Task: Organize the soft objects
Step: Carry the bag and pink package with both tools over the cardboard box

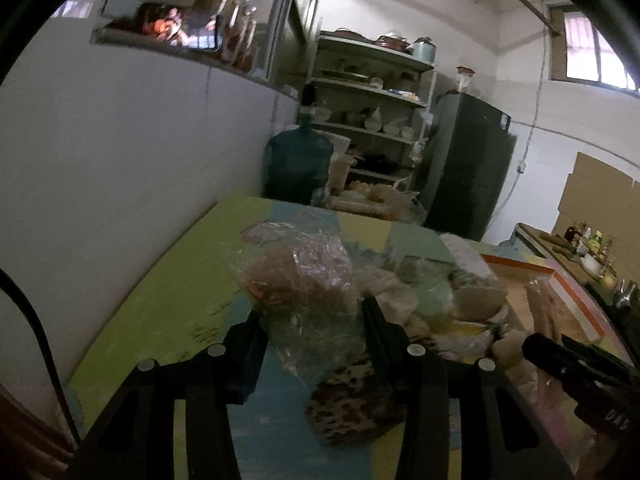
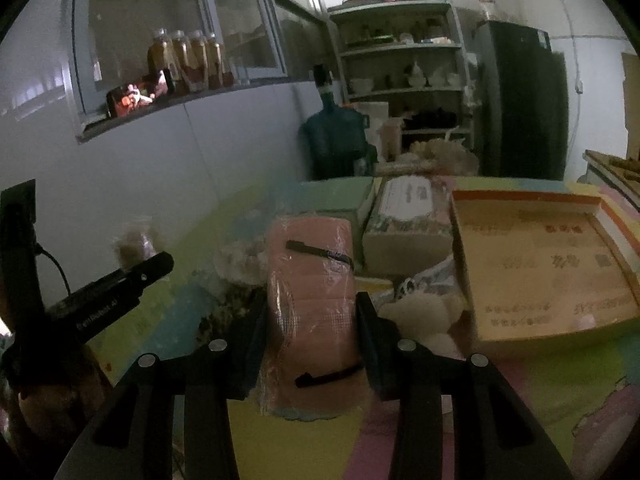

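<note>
Pink wrapped bundle [image 2: 312,312] – lower end hidden, crinkled bag [image 1: 304,280] blurred

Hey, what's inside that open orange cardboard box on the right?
The orange cardboard box shows only its bare printed bottom. Its near-left corner is hidden behind the white plush toy, so anything there cannot be seen.

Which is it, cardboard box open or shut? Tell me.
Open. The cardboard box has no lid on; its printed inside floor and raised walls show, and nothing visible lies inside.

Glossy crinkled plastic wraps the brown bundle [image 1: 298,280]; the open box [image 2: 540,264] looks like matt cardboard.
</note>
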